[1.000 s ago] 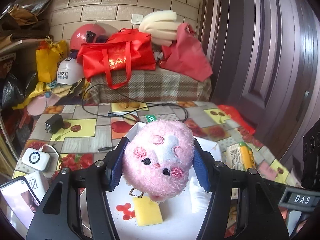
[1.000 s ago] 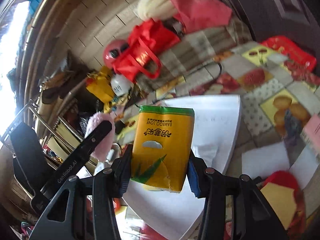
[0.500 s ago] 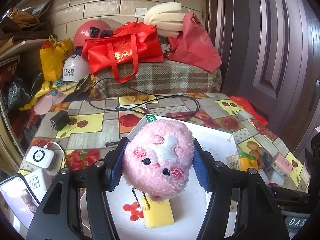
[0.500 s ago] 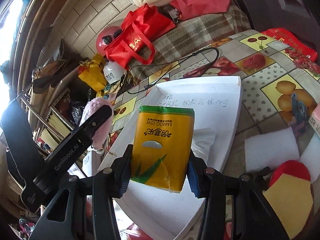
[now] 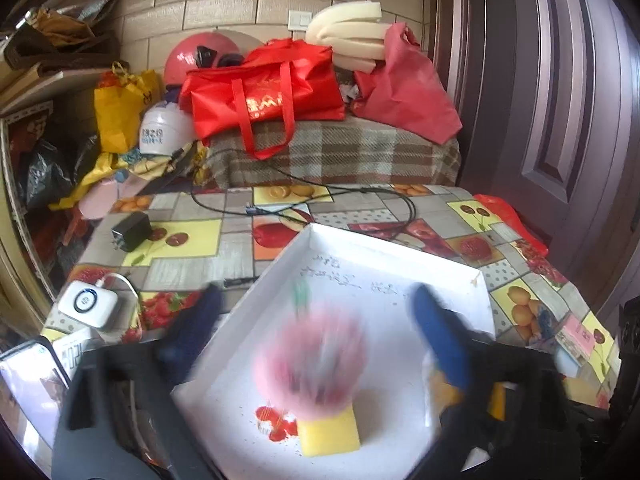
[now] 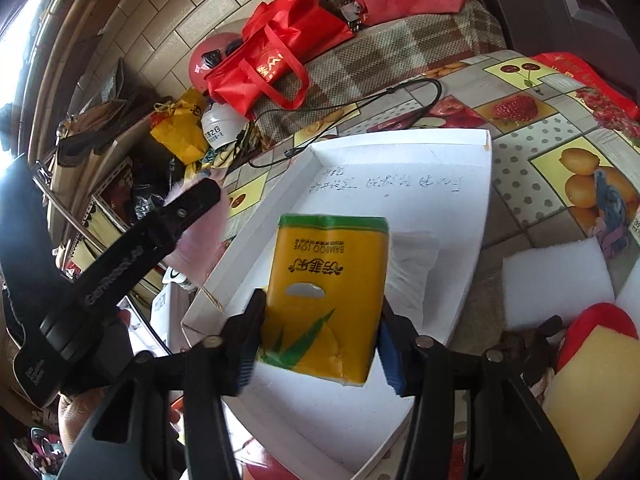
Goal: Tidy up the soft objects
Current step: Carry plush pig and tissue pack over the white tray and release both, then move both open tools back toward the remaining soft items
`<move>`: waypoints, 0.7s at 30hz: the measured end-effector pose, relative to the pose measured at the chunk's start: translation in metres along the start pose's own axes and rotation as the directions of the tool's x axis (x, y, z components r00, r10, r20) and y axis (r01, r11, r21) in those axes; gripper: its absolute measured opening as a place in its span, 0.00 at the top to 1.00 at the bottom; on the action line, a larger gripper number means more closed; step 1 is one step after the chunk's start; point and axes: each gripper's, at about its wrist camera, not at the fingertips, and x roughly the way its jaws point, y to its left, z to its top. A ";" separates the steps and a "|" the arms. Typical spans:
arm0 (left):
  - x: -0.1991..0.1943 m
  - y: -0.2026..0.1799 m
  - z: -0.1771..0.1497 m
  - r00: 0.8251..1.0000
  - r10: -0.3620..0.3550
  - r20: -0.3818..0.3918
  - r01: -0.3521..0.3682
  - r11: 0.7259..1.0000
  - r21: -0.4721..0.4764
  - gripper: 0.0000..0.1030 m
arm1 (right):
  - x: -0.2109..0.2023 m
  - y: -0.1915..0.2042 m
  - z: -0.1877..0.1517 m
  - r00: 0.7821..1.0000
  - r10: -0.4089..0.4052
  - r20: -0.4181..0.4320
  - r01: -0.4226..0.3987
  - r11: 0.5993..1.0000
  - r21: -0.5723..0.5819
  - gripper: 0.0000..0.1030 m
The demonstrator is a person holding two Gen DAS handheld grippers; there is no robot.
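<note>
In the left wrist view my left gripper [image 5: 316, 332] is blurred, its jaws opening wide. The pink plush ball [image 5: 312, 364], also blurred, hangs free between them over the white tray [image 5: 400, 256], just above a yellow sponge [image 5: 330, 430]. In the right wrist view my right gripper [image 6: 320, 344] is low over the same tray [image 6: 400, 136]. Its jaws are opening, and the yellow tissue pack [image 6: 328, 296] stands between the pads, which have just come off its sides. A white folded tissue [image 6: 412, 264] lies in the tray beside the pack.
A black cable [image 5: 360, 196], a charger [image 5: 130, 230] and a white power bank [image 5: 88, 308] lie on the fruit-print tablecloth left of the tray. White foam [image 6: 556, 280] and a red-and-yellow sponge [image 6: 592, 364] lie to its right. Red bags [image 5: 264, 96] crowd the back.
The left jaws have sprung wide and the pink plush has dropped from them toward the tray. The right gripper has sunk closer to the tray and its jaws have spread slightly around the tissue pack.
</note>
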 end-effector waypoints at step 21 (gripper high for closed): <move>-0.073 -0.034 0.025 0.963 -0.220 0.156 0.213 0.975 0.059 0.00 | -0.134 -0.065 0.004 0.909 -0.175 0.378 0.171 0.984 0.042 0.00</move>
